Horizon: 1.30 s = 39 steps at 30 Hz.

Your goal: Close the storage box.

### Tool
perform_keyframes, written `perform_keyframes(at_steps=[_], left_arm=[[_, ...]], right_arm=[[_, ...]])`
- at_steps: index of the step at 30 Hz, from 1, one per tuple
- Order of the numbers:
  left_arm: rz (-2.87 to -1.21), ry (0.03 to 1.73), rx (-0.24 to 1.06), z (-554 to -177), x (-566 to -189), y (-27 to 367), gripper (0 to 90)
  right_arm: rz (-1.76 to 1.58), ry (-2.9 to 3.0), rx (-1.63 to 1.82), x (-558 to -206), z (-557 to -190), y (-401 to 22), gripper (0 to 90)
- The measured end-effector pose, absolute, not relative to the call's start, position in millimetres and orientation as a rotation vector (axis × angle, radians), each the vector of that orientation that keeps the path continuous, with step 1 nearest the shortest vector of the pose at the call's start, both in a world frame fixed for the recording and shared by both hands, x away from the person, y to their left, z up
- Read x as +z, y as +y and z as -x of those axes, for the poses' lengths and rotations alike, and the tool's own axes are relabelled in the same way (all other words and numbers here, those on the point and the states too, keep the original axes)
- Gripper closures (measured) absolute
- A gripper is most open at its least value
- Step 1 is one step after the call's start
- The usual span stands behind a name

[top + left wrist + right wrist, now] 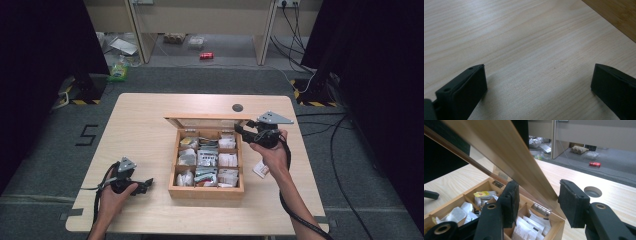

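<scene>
At the near left of the desk (145, 112), the left gripper (144, 184) rests low over the bare wood, held by the person's left hand (114, 195), with its tips aimed right toward the wooden box (206, 190). In the left gripper view its two black fingers (466, 88) stand spread wide with only pale wood grain between them, and a darker corner of wood shows at the upper right.

The wooden box sits near the middle of the desk, slightly right, divided into compartments filled with small paper packets (207, 158), mostly white, one with a yellow label at the far left (482, 194). A small white packet (260, 169) lies on the desk just right of the box, beside the right wrist.

At the far right corner of the box, the right gripper (240, 131) is held by the right hand (271, 152), with its grey three-cornered plate (274, 118) on top. Its fingers (510, 201) are parted on either side of the edge of the raised lid (506, 157), not pressing on it. The lid (207, 121) is hinged at the far side and stands tilted open.

Farther off, a round dark hole (238, 107) is set in the desk. On the floor beyond lies a red can (206, 56).
</scene>
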<state>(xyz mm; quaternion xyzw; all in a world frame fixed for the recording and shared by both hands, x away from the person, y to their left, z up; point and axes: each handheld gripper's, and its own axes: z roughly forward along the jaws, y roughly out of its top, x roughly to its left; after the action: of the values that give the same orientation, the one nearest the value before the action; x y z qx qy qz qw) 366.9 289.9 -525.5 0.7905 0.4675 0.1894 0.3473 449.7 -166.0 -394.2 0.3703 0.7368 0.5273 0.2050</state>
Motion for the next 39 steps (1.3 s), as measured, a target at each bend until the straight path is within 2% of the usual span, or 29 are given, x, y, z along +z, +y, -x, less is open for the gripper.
perform_keyframes(at_steps=[39], left_arm=[[-2.049,1.213,0.492,-366.9,-525.5,289.8,0.0]], right_arm=[[-0.971,2.199,1.399,-431.3,-405.9,-172.6,45.8]])
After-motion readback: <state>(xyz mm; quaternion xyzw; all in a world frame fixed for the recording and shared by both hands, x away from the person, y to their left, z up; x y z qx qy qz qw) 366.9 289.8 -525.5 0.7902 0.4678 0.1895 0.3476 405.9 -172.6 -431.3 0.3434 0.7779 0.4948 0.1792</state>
